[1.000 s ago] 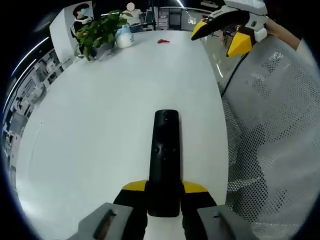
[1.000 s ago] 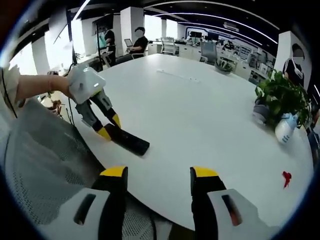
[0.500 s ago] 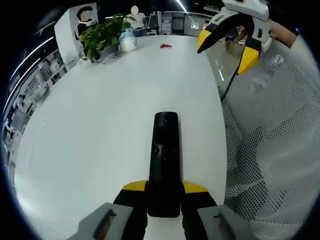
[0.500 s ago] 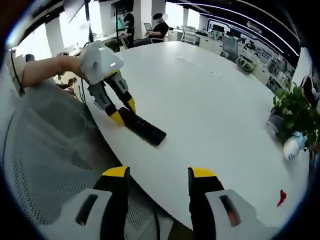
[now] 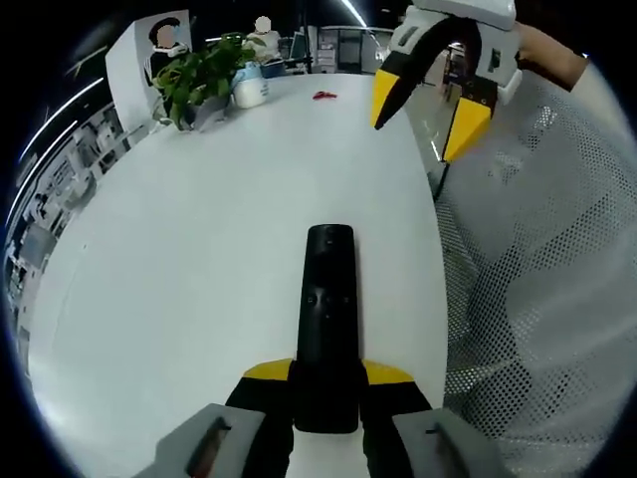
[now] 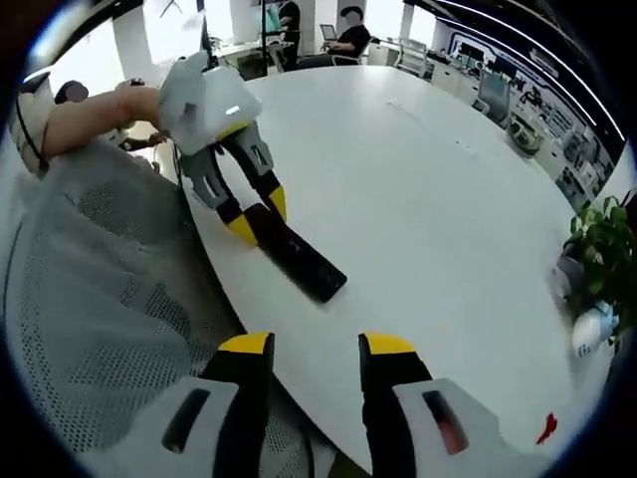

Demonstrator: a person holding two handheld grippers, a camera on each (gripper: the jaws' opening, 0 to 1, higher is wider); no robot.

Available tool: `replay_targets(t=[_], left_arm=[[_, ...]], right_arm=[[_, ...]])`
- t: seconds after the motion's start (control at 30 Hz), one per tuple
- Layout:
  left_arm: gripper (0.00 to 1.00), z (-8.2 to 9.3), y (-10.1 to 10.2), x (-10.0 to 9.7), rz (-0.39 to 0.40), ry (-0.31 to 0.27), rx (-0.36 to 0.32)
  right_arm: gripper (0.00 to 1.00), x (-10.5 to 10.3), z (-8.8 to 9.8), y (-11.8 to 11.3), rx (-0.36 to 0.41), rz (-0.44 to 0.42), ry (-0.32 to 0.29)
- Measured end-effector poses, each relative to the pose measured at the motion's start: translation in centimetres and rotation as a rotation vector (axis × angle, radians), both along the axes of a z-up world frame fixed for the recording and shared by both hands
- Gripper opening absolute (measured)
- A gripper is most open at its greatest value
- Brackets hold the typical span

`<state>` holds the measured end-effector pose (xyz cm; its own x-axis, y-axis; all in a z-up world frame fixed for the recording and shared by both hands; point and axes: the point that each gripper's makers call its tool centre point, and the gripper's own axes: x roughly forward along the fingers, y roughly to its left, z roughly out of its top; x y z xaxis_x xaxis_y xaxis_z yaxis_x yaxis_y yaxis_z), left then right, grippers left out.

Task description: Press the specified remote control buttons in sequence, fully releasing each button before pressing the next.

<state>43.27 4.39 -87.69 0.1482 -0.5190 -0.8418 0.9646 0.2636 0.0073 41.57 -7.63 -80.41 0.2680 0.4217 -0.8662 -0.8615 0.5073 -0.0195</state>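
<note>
You are holding remote [image 5: 328,319] flat on white bench [image 5: 179,259] near its edge, left hand-held gripper [image 5: 328,383] clamped on its near end. Right hand-held gripper [image 6: 314,349] hanging above, apart from remote, jaws parted, gripping nothing. Step in hand, judging: approach to 1st press. Next: bring 1 jaw tip down over target button, press, lift fully.

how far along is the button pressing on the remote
Done: the left claw is shut on the remote, which lies on the white table. In hand: the right claw hovers open, apart from the remote. Left: every press; nothing touches a button yet.
</note>
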Motion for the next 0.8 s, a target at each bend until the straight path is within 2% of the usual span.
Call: replay_targets(t=[0.37,0.8], left_arm=[[0.24,0.0,-0.2,-0.2,-0.034,-0.001,-0.005],[0.24,-0.1,-0.8,-1.5,-0.112,0.011,0.014]], right_arm=[[0.31,-0.1,-1.1,0.1,-0.007,-0.004,0.066],[0.30,0.5,-2.0,-0.1,-0.037,-0.004,0.093]])
